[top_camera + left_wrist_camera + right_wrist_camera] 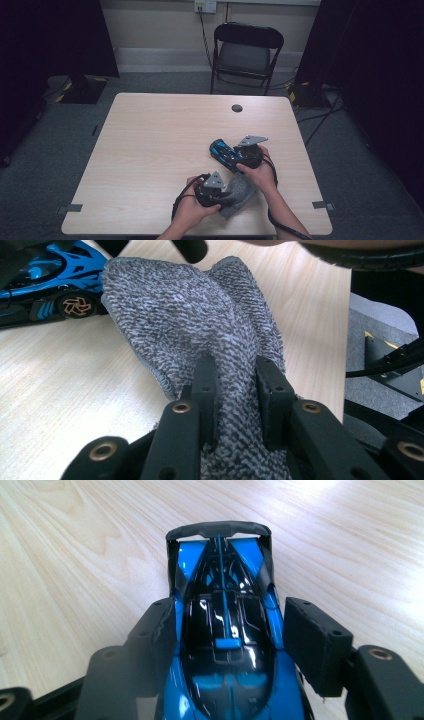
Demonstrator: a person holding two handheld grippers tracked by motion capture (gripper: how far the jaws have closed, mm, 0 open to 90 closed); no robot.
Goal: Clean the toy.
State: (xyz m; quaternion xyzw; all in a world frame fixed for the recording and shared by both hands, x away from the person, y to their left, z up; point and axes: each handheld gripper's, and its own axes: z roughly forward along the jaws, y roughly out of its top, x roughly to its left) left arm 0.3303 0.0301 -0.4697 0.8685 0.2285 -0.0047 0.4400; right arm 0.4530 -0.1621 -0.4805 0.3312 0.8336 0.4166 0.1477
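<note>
Lower centre of the high view, the left gripper (234,385) jaws clench a grey knitted pouch (200,320); the right gripper (240,635) jaws, released, flank a blue toy car (222,630) on the counter (150,140).

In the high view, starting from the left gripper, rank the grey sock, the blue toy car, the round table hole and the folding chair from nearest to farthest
From the left gripper:
1. Grey sock, pinched in its jaws at the near table edge.
2. Blue toy car, just beyond, at the right gripper.
3. Round table hole, near the far edge.
4. Folding chair, behind the table.
</note>
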